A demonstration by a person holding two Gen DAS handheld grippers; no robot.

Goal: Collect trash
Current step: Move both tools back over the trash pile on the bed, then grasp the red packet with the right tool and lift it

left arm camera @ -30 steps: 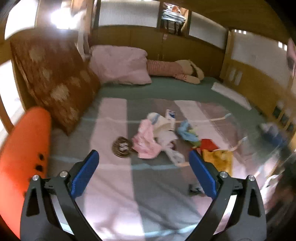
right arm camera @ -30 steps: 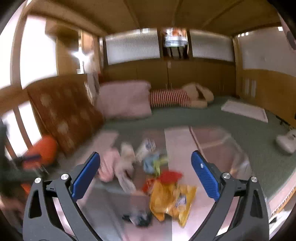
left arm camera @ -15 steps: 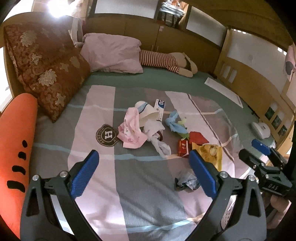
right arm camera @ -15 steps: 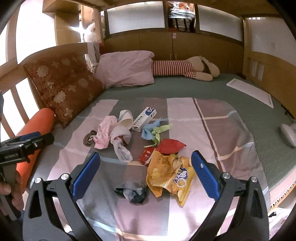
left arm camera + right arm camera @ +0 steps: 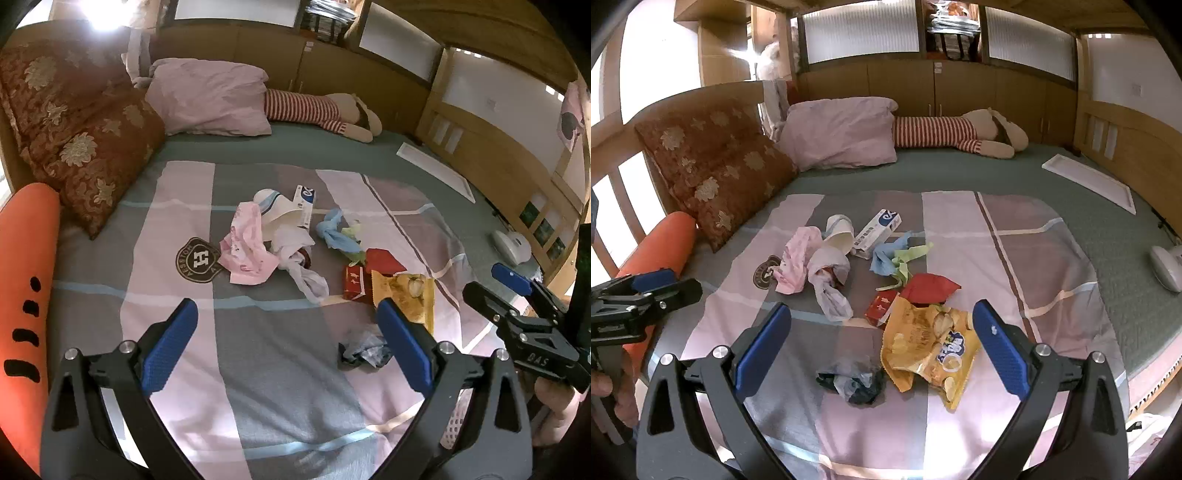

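Trash lies in a loose heap on the striped bedspread (image 5: 1015, 266): a yellow chip bag (image 5: 929, 347) (image 5: 410, 295), a dark crumpled bag (image 5: 855, 380) (image 5: 364, 349), a red packet (image 5: 932, 288), a small red box (image 5: 354, 282), a pink wrapper (image 5: 245, 245), a white plastic bag (image 5: 829, 280), a paper cup (image 5: 838, 236), a white-blue box (image 5: 877, 232) and blue-green scraps (image 5: 894, 258). My left gripper (image 5: 288, 347) is open and empty above the near bedspread. My right gripper (image 5: 881, 347) is open and empty above the chip bag and dark bag.
A brown floral cushion (image 5: 713, 170), a pink pillow (image 5: 842, 133) and a striped plush toy (image 5: 953, 134) lie at the bed's head. An orange bolster (image 5: 26, 266) lies along the left edge. A white device (image 5: 1165, 267) sits at right. Wooden rails surround the bed.
Both views have moved down and closer to the bed and have steadied from blur. Each gripper now shows in the other's view. Both stay open.
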